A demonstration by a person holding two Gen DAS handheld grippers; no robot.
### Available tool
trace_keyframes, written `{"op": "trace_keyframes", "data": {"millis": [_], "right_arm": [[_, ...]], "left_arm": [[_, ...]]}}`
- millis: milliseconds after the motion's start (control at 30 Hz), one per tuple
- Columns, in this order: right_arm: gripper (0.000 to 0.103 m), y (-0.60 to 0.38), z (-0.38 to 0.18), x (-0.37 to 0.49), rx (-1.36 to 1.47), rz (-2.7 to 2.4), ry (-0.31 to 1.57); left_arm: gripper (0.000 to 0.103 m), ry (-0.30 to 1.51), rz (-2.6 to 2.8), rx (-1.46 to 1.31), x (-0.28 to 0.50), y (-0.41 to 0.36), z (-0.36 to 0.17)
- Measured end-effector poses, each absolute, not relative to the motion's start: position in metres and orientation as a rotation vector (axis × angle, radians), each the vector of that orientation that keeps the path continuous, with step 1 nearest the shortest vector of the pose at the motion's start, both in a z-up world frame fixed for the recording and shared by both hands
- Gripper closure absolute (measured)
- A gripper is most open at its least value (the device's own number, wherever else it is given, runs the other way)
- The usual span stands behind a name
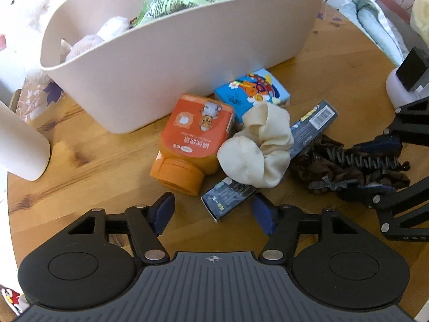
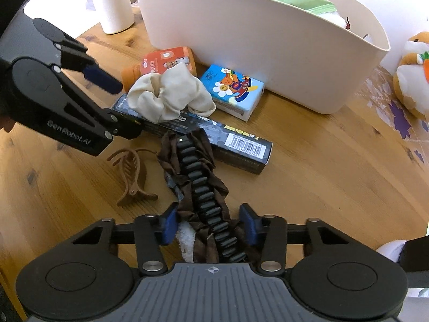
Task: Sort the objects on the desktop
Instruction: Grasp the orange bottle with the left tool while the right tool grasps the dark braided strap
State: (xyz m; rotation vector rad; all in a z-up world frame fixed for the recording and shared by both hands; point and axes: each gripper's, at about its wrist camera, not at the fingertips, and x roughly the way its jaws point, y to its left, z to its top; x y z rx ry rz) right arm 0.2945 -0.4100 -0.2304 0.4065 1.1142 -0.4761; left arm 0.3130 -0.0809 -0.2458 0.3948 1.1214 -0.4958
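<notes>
A cream bin [image 1: 171, 80] [image 2: 268, 53] holds green packets and plush toys. In front of it lie an orange bottle [image 1: 190, 139] [image 2: 161, 63], a blue tissue pack [image 1: 254, 91] [image 2: 233, 91], a cream scrunchie [image 1: 257, 147] [image 2: 169, 96] and a long dark box [image 1: 230, 193] [image 2: 236, 147]. My left gripper [image 1: 213, 213] [image 2: 112, 104] is open, its pads on either side of the box's near end. My right gripper [image 2: 210, 224] [image 1: 386, 166] is shut on a brown frilly hair clip with black teeth [image 2: 198, 171] [image 1: 348, 163].
A brown claw clip [image 2: 131, 174] lies on the wooden table [image 2: 321, 174] left of the right gripper. A white cylinder [image 1: 18, 145] [image 2: 112, 5] stands left of the bin. Plush toys sit at the table's edges [image 2: 413, 75]. A white and black device [image 1: 405, 80] stands at the right.
</notes>
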Motion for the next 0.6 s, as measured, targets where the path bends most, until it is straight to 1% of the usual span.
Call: {"op": "trace_keyframes", "data": {"millis": [33, 67, 167, 333, 600], "right_arm": [[0.056, -0.41, -0.23, 0.292, 0.406, -0.473, 1.115], [0.059, -0.409, -0.229, 0.29, 0.413, -0.472, 1.113], [0.062, -0.412, -0.232, 0.284, 0.424, -0.481, 1.112], [0.062, -0.414, -0.234, 0.27, 0.441, -0.506, 1.109], [0.061, -0.416, -0.235, 0.264, 0.448, -0.524, 1.109]], "left_arm": [[0.035, 1.116, -0.497, 0.397, 0.311, -0.078, -0.246], [0.032, 1.108, -0.496, 0.403, 0.311, -0.078, -0.246], [0.027, 1.068, -0.493, 0.428, 0.309, -0.079, -0.243], [0.025, 1.009, -0.461, 0.44, 0.314, -0.074, -0.234], [0.022, 1.067, -0.482, 0.412, 0.345, -0.065, -0.229]]}}
